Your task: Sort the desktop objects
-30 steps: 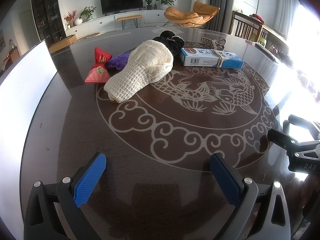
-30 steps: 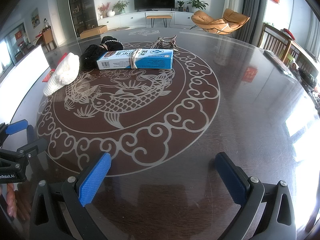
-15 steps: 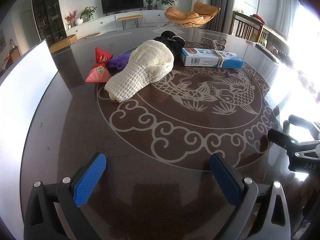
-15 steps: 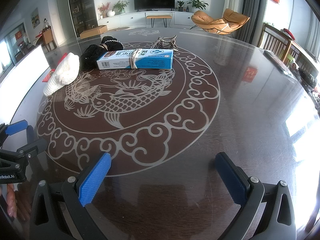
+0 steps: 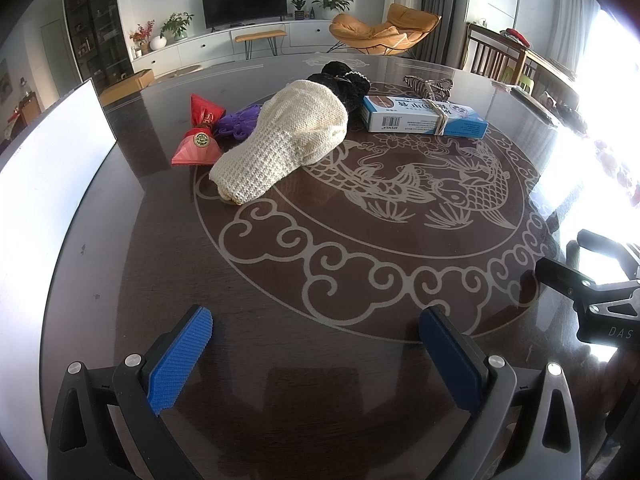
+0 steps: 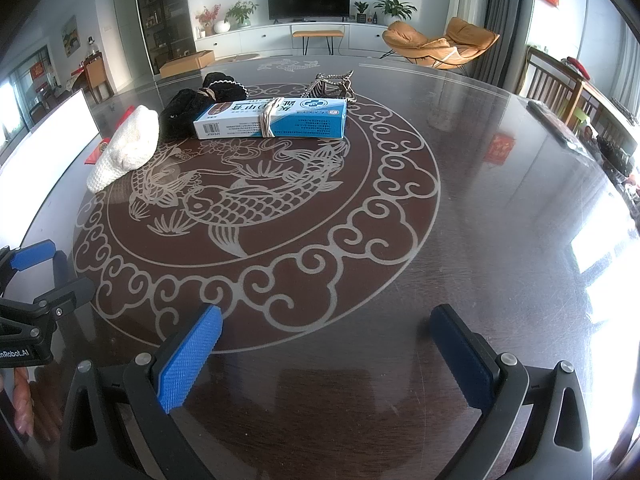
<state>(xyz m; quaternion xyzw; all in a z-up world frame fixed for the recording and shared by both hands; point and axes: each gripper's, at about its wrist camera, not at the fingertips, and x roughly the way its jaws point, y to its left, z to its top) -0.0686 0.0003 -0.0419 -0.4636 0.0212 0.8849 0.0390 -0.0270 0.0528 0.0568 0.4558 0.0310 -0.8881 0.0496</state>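
Both pairs of jaws are standing wide apart with nothing between them: we are holding the left gripper and the right gripper low over the near edge of the dark glossy round table with a pale carp and cloud pattern. Well ahead of us, the things for sorting are lying in a loose cluster on the far side. We are seeing a cream knitted hat nearest the left gripper, touching a purple plastic piece and a red foil pouch with a gold seal beside it. Behind the hat a black fuzzy bundle is sitting, and a long blue and white cardboard box bound with a rubber band is lying just beside it, with a striped hair clip behind the box.
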